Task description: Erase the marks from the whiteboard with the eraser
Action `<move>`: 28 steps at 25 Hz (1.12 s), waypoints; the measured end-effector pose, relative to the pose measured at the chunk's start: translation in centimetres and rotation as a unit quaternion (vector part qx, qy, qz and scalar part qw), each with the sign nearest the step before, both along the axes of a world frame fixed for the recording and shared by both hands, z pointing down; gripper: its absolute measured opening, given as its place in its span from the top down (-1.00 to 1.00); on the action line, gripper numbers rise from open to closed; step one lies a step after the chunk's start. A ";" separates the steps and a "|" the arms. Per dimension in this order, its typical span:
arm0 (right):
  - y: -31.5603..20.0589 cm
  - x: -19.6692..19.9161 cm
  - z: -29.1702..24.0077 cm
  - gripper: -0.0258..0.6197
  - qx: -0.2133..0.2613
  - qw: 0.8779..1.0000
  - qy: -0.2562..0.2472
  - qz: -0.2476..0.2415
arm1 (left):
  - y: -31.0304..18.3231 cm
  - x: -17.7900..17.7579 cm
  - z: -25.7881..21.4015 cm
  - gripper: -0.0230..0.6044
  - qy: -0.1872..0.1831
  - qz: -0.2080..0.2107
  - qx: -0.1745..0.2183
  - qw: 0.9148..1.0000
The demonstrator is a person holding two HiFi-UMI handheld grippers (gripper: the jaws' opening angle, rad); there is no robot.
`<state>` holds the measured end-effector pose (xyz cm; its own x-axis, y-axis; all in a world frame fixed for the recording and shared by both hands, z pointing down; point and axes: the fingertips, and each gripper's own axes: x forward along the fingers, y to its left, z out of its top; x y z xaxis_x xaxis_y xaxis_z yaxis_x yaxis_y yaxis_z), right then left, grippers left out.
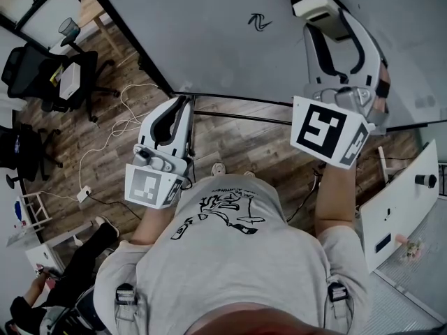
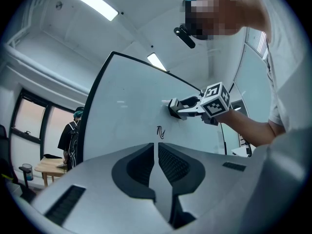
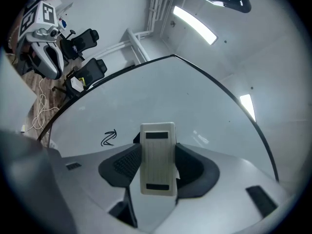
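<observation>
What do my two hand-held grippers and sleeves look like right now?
Both the left hand-held gripper and right hand-held gripper are white shells with black-lined jaws; each carries a white cube with black square markers. The person wears a grey short-sleeved T-shirt.

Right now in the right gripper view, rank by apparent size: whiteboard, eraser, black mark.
1. whiteboard: fills most of the view.
2. eraser: looks large partly because it sits right at the camera.
3. black mark: clearly the smallest.
</observation>
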<state>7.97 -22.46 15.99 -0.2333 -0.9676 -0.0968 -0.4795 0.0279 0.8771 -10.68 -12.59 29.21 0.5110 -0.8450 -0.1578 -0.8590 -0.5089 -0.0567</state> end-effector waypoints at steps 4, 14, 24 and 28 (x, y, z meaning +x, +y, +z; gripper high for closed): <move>-0.6 -0.8 -0.9 0.22 0.009 1.000 0.000 -0.007 | -0.4 -0.1 -0.1 0.79 -0.002 -0.002 0.001 1.000; -2.8 -1.4 -0.8 0.22 0.021 1.000 0.006 -0.002 | -1.0 -0.4 0.2 0.79 0.000 -0.006 -0.002 1.000; -2.9 -2.7 0.7 0.22 0.017 1.000 0.007 -0.014 | -0.9 -0.4 0.1 0.79 0.001 -0.008 0.001 1.000; -2.9 -3.2 1.2 0.22 0.019 1.000 0.009 -0.017 | -1.0 -0.8 0.2 0.79 0.000 -0.011 -0.001 1.000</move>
<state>4.75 -25.38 17.17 -0.2684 -0.9547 -0.1282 -0.4633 0.0113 0.8861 -11.52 -13.55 29.44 0.4916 -0.8568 -0.1557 -0.8703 -0.4894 -0.0548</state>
